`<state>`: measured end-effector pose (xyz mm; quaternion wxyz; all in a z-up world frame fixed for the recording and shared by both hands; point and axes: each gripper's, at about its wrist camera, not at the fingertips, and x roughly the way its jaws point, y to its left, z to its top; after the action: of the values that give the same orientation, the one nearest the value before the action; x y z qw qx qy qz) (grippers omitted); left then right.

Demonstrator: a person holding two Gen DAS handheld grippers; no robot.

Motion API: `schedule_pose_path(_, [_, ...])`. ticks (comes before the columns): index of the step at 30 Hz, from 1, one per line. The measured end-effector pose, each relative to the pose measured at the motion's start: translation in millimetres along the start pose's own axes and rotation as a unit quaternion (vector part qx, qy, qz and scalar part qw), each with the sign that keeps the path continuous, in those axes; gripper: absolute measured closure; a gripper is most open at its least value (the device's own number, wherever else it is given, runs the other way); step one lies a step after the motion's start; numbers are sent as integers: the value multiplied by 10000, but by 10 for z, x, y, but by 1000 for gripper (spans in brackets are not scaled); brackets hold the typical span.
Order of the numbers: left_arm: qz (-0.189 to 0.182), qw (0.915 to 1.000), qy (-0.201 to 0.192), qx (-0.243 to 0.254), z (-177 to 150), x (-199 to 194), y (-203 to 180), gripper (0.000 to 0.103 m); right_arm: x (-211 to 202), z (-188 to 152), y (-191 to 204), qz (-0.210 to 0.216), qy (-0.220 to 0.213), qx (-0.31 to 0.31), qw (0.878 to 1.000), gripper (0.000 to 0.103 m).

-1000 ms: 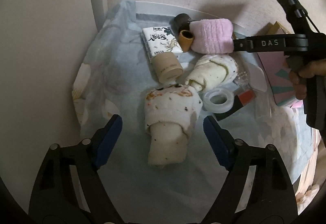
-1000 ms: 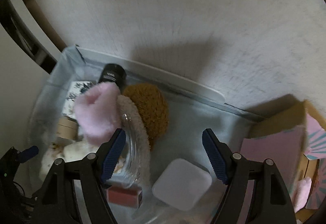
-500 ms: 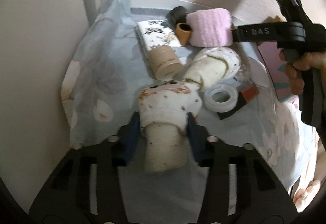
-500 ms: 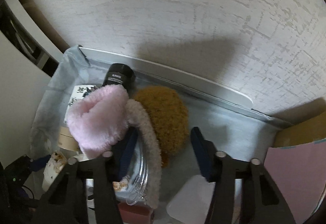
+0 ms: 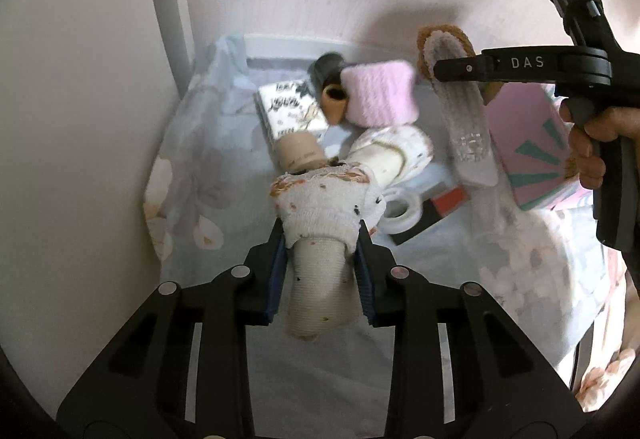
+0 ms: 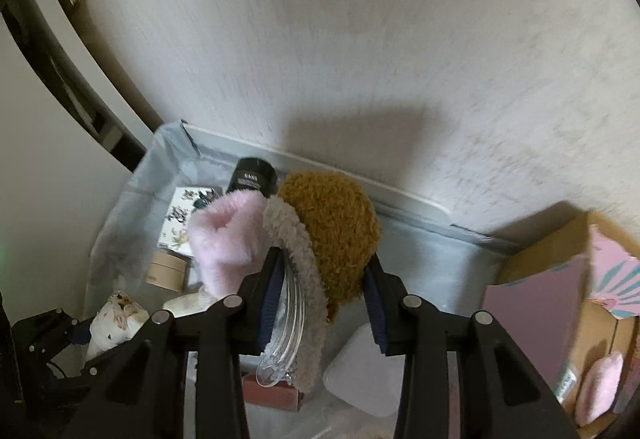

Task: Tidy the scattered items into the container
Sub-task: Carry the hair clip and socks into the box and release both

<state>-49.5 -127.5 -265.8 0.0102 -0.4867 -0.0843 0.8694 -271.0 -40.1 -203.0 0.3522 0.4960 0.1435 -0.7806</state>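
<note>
**Both grippers clamped on soft items**

The left gripper (image 5: 320, 271) has just closed on the rolled cream sock (image 5: 320, 239), whose lower end hangs between the jaws above the floral cloth (image 5: 192, 175). The right gripper (image 6: 320, 299) has been closing and pinches the brown fuzzy slipper (image 6: 336, 235). The pink box (image 5: 532, 155) at the cloth's right edge is partly hidden behind the person's hand (image 5: 596, 143); the pink fluffy sock (image 5: 376, 95) is blurred.

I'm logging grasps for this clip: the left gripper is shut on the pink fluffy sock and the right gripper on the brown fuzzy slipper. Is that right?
Not quite. The left gripper is shut on the speckled white rolled sock, not the pink fluffy sock, which lies untouched further back; the left wrist view shows this. The right gripper is indeed shut on the brown fuzzy slipper.
</note>
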Motion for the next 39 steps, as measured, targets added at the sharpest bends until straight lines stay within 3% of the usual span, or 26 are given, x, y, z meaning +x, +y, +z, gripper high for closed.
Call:
schedule_pose_path(9, [-24,9993,-356,94,410,-629,-214,75,-635,204,137,184,-303,-32,9994,68])
schedule_pose_path(22, [-241,9934,-862,719,1068,-1135,-1134,75,-1710,-92,-330,161,-588,-245,9978,68])
schedule_pose_path(30, [-566,9896,-857,1011,1407,-1073,-1844,75,-2077,-294,-907,-38,-639,-188,9978,68])
schedule_pose_path(39, [-884,9869,-531,1243,1542,-602,-2606,75,-2314,-555,-1664,-333,-455,-126,9983,68])
